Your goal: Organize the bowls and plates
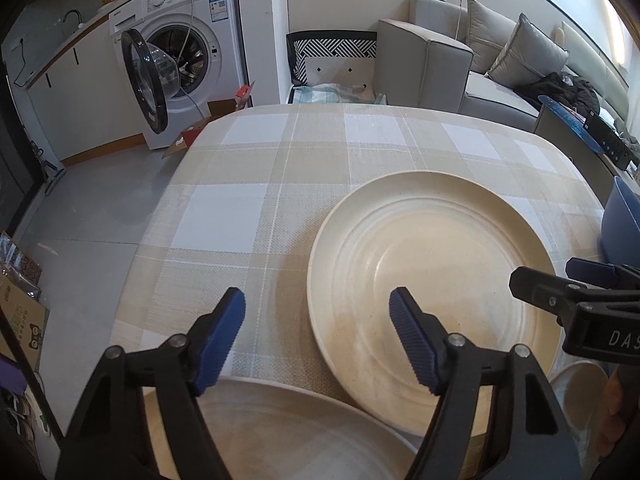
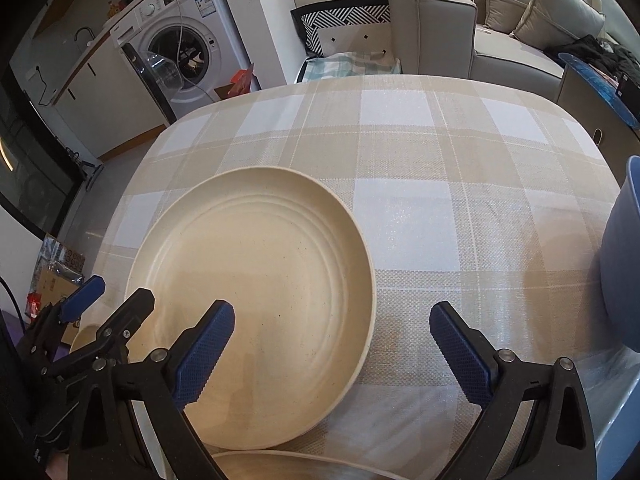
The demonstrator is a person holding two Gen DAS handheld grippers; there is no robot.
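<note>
A large cream plate (image 1: pixel 432 264) (image 2: pixel 260 272) lies flat on the checked tablecloth. My left gripper (image 1: pixel 320 336) (image 2: pixel 108 300) is open astride the plate's left rim, one blue pad (image 1: pixel 412 340) over the plate's inside and the other above the cloth. Neither pad touches the plate. My right gripper (image 2: pixel 332 354) (image 1: pixel 560 276) is open astride the right rim in the same way, with nothing gripped. A second cream plate (image 1: pixel 280 432) (image 2: pixel 280 464) lies near the table's front edge, partly hidden under both grippers.
A blue bowl (image 1: pixel 620 232) (image 2: pixel 624 260) stands at the table's right edge. A small cream bowl (image 1: pixel 580 392) (image 2: pixel 82 340) sits near the front edge. The table (image 2: pixel 400 128) ends in a curved far edge, with a washing machine (image 1: pixel 188 52) and sofa (image 1: pixel 460 60) beyond.
</note>
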